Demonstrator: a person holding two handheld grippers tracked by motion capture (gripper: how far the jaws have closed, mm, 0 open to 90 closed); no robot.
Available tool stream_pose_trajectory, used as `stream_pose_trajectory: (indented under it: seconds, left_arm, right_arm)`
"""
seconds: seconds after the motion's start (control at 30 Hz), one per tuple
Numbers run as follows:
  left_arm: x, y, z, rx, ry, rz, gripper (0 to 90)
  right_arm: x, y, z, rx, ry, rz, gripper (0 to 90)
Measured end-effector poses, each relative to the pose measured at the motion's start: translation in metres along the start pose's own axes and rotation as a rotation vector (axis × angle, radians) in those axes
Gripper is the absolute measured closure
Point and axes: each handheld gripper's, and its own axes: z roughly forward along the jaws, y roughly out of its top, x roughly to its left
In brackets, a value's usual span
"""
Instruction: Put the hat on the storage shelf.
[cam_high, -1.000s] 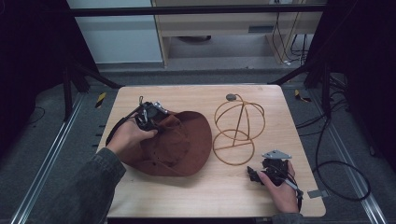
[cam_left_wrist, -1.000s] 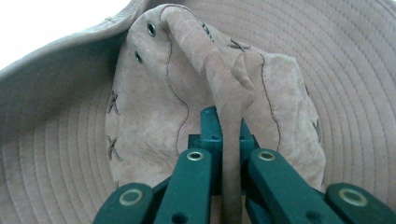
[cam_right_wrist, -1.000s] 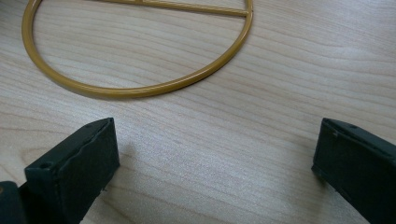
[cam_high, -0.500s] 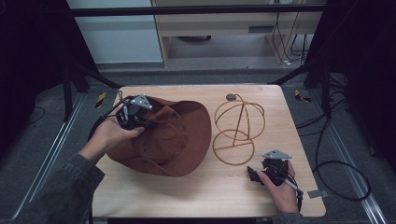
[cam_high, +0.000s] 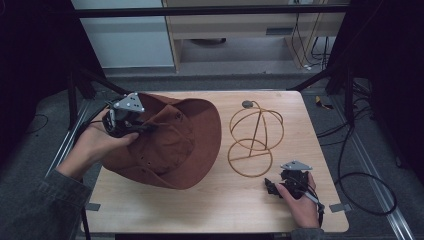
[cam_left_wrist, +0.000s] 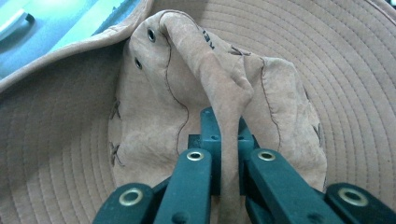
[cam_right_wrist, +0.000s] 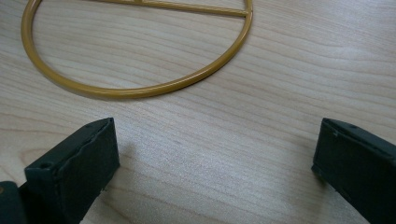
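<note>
my left tongs (cam_left_wrist: 223, 154) pinch the brown hat (cam_high: 175, 142) crown fold near the bench (cam_high: 220, 210) left edge; right tongs (cam_right_wrist: 215, 154) wide apart beside the wire stand (cam_high: 255, 140).

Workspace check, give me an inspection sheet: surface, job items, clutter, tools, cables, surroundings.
Surface: pale wooden table, bare wood around the items.
Job's things: brown hat, one side lifted off the table by its pinched crown; gold wire stand, upright, right of the hat.
Clutter: nothing seen on the table.
Grippers: left tool shut on a fold of the hat's crown; right tool open, low over the table near the stand's base ring.
Cables: black cable looping on the floor at right.
Surroundings: dark frame rails, a light cabinet behind.
</note>
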Motion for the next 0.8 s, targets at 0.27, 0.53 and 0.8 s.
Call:
stream_pose_trajectory:
  seconds: [0.27,0.53,0.8]
  left_arm:
    - [-0.007,0.011,-0.018,-0.025,0.029,0.020,88.4]
    - [-0.009,0.029,-0.030,-0.049,0.033,0.040,88.4]
    - [-0.013,0.045,-0.038,-0.080,0.030,0.060,88.4]
  right_arm:
    - [0.000,0.000,0.000,0.000,-0.001,0.000,0.4]
    - [0.000,0.000,0.000,0.000,-0.001,-0.001,0.4]
    - [0.000,-0.001,-0.001,-0.001,0.001,-0.001,0.4]
